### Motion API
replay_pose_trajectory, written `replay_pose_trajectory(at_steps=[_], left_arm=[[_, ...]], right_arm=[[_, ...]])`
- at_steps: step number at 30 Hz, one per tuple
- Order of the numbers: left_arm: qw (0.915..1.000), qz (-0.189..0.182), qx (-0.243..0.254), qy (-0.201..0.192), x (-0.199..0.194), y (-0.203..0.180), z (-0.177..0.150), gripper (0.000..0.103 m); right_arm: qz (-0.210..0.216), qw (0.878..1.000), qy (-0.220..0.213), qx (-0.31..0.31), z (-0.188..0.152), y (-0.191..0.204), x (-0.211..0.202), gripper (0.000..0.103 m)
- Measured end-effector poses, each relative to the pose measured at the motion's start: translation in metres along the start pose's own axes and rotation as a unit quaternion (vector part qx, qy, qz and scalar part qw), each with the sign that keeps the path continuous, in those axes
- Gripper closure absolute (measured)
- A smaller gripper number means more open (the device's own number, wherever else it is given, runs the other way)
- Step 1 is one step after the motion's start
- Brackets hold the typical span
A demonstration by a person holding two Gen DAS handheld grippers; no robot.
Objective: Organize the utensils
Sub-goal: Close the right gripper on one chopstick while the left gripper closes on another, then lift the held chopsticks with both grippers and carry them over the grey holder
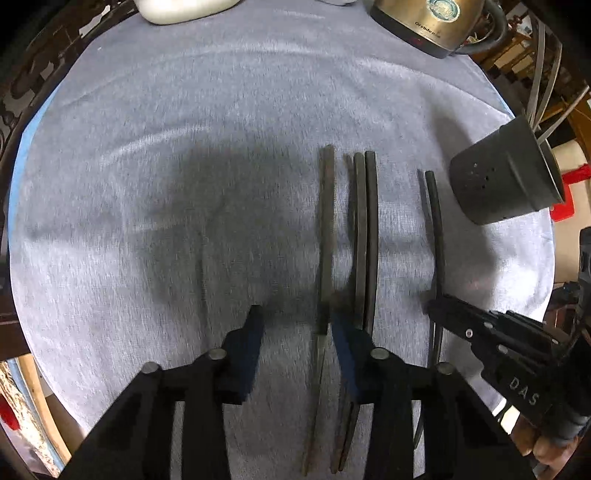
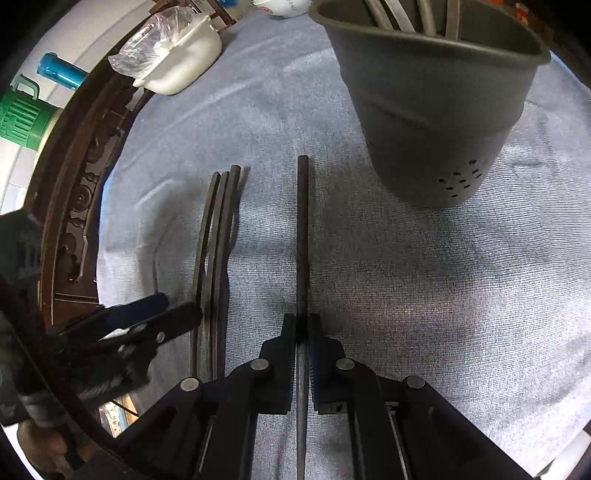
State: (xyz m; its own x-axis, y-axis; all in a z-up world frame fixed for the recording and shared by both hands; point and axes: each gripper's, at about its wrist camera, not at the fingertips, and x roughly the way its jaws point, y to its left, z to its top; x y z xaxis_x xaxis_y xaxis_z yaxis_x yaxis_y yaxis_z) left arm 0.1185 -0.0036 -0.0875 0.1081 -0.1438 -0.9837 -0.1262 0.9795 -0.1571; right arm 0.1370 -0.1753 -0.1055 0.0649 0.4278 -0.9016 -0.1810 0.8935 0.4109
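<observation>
Several dark chopsticks lie on the grey cloth. In the left wrist view one chopstick [image 1: 327, 236] lies between my open left gripper's [image 1: 299, 321] fingers, with a pair [image 1: 365, 236] just right of it. My right gripper [image 2: 303, 325] is shut on a single chopstick [image 2: 302, 236], seen also in the left wrist view [image 1: 437, 236]. A dark grey utensil holder [image 2: 436, 110] with several utensils inside stands ahead and right of it. The left gripper shows in the right wrist view [image 2: 173, 314] beside the chopstick group [image 2: 216, 240].
A steel electric kettle [image 1: 428, 22] stands at the far edge. A white dish [image 2: 181, 59] with a plastic bag sits far left. The dark carved table rim [image 2: 74, 192] borders the cloth [image 1: 184, 147].
</observation>
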Motion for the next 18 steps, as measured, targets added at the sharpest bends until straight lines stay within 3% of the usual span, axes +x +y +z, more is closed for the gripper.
replay_pose_trajectory(at_steps=[1,3,4,14,18], left_arm=[[1.0,0.001,0.0,0.0,0.001,-0.003,0.003,0.07],[1.0,-0.001,0.005,0.007,0.002,-0.005,0.009,0.093],[0.9998,-0.004,0.009,0.017,0.004,-0.005,0.014,0.094],[0.9967,-0.018,0.019,0.077,0.006,0.011,0.036,0.093],[0.9945,-0.031,0.017,0.099,0.009,0.012,0.049,0.085]], right_arm=[[0.001,1.0,0.001,-0.001,0.0,0.0,-0.001,0.095],[0.001,1.0,0.005,-0.002,0.001,0.0,0.0,0.095],[0.0,1.0,0.007,-0.002,0.003,0.001,0.0,0.095],[-0.048,0.996,0.079,-0.016,0.029,0.019,0.013,0.094],[-0.074,0.991,0.11,-0.02,0.04,0.03,0.02,0.093]])
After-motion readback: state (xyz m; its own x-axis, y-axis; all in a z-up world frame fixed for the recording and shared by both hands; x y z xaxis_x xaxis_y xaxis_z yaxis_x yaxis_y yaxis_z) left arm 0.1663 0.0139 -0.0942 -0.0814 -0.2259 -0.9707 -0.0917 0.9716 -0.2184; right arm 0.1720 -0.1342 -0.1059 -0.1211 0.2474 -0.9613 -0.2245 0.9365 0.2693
